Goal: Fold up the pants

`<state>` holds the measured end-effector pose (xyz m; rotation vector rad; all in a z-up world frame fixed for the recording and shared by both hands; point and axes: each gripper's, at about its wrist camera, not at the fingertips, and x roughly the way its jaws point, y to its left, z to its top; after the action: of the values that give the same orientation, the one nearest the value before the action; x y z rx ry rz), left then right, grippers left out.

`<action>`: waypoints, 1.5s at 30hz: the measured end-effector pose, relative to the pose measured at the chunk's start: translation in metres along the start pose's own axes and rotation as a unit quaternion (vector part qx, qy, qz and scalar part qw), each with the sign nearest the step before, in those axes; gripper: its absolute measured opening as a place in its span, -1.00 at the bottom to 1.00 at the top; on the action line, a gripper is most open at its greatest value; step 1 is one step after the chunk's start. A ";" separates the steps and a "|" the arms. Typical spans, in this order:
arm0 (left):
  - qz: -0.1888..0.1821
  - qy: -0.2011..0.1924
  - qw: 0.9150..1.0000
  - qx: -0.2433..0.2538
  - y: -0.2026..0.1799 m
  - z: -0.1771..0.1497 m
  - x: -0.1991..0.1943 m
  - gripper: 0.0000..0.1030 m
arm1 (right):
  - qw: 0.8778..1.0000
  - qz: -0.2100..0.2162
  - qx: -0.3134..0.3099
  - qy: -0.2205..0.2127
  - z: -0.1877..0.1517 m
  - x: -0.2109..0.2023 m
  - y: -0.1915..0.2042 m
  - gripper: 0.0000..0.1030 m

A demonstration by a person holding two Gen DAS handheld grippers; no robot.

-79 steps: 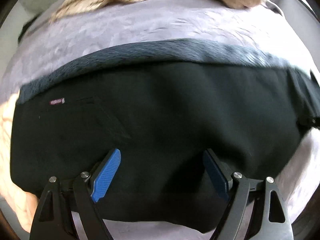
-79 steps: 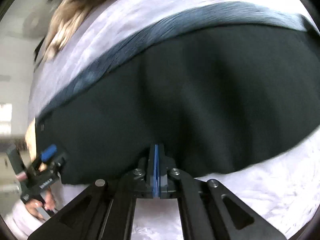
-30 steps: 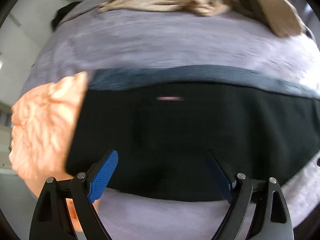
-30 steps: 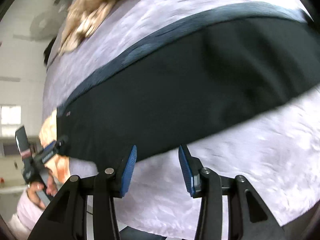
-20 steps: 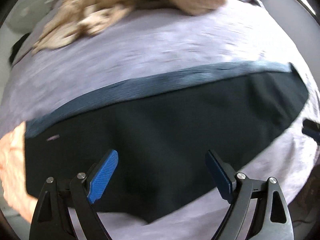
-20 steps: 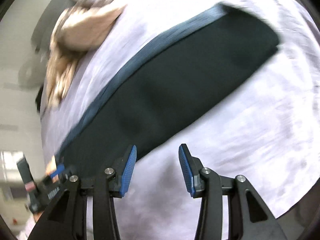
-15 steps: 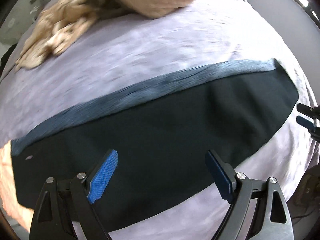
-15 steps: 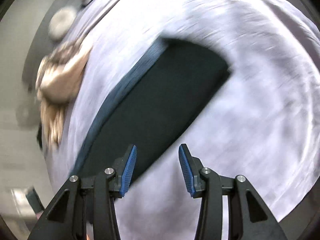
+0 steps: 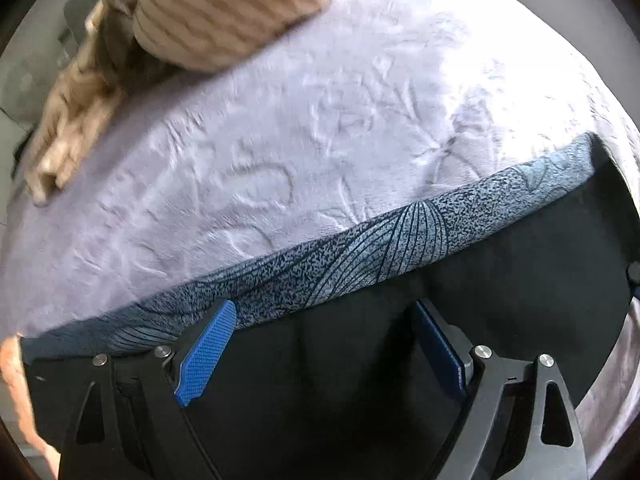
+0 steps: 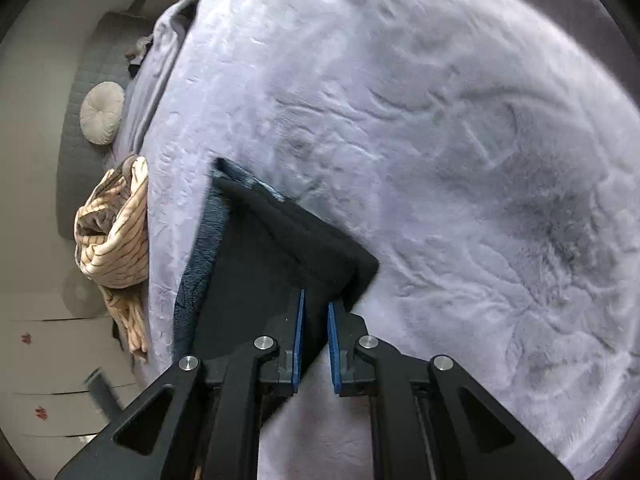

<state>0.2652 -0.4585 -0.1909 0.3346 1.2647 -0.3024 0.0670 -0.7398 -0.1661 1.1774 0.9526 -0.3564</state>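
Observation:
Black pants (image 9: 500,300) lie folded lengthwise on a lilac plush bedcover (image 9: 320,140), with a blue-grey patterned strip (image 9: 380,248) showing along their far edge. My left gripper (image 9: 320,344) hovers over the pants, open wide with nothing between its blue pads. In the right wrist view the narrow end of the pants (image 10: 280,248) points away from me. My right gripper (image 10: 315,312) is closing its jaws on the near corner of that end. Black cloth fills the narrow gap between its pads.
A beige striped throw (image 9: 208,20) lies bunched at the far side of the bed, also in the right wrist view as a striped throw (image 10: 116,236). A round pale cushion (image 10: 102,114) rests on grey upholstery beyond. A peach cloth (image 9: 12,380) shows at the left edge.
Both grippers swept along the pants toward the leg end. The right jaws narrowed from half open onto the pants' corner. The peach cloth slid almost out of the left view.

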 end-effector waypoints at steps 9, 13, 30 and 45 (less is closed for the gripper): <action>0.009 -0.031 0.999 0.003 -0.007 0.032 -0.007 0.75 | 0.998 0.054 -0.013 0.037 -0.013 -0.012 -0.008 -0.33; 0.015 -0.026 0.999 -0.034 -0.002 0.036 0.017 0.96 | 0.998 0.050 -0.009 0.041 -0.012 0.000 -0.011 -0.28; -0.107 0.012 0.994 -0.036 0.003 -0.013 -0.055 -0.26 | 0.985 0.168 0.014 0.041 -0.001 0.029 -0.003 -0.73; -0.121 0.009 0.992 -0.013 0.005 -0.034 -0.037 -0.26 | 0.975 0.190 -0.116 0.020 -0.030 -0.015 0.084 -0.73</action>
<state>0.2269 -0.4389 -0.1644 0.1603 1.3288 -0.4903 0.1026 -0.6836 -0.1042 1.1233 0.7592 0.0846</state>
